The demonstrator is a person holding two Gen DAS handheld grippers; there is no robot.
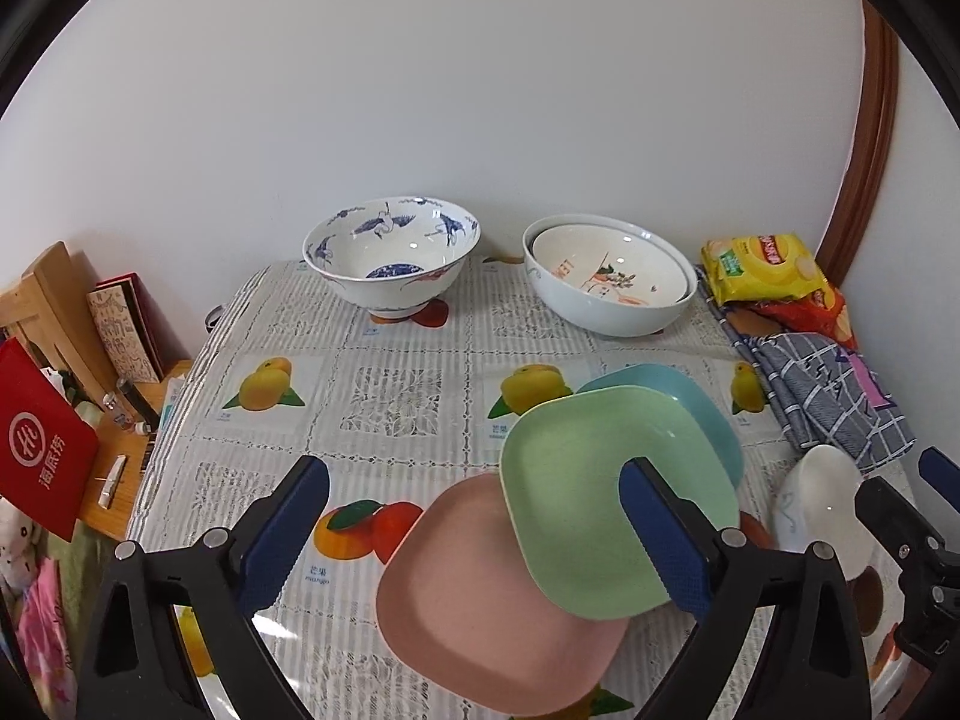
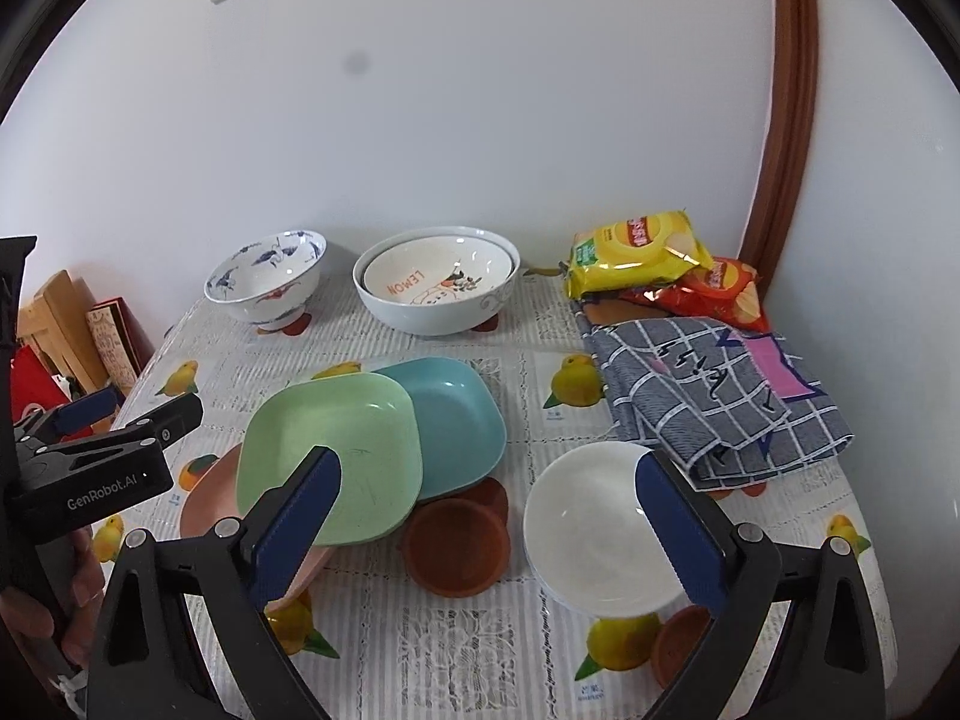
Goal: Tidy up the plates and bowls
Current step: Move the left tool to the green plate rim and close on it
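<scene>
Three square plates overlap mid-table: a pink plate (image 1: 480, 612) (image 2: 201, 501) at the bottom, a green plate (image 1: 588, 480) (image 2: 330, 450) tilted on it, and a blue plate (image 1: 696, 402) (image 2: 456, 420) behind. My left gripper (image 1: 474, 534) (image 2: 129, 414) hovers open over the pink and green plates, gripping nothing. My right gripper (image 2: 489, 531) (image 1: 912, 492) is open above a brown saucer (image 2: 456, 552), its right finger in front of a small white bowl (image 2: 588, 534) (image 1: 822, 510). At the back stand a blue-patterned bowl (image 1: 390, 264) (image 2: 267, 279) and two nested white bowls (image 1: 606, 288) (image 2: 438, 288).
Snack bags (image 2: 642, 252) and a checked cloth (image 2: 714, 390) fill the right side of the table (image 1: 384, 384). More brown saucers (image 2: 681, 648) lie near the front. A wooden shelf (image 1: 54, 300) with books and a red bag (image 1: 42, 444) stands left of the table.
</scene>
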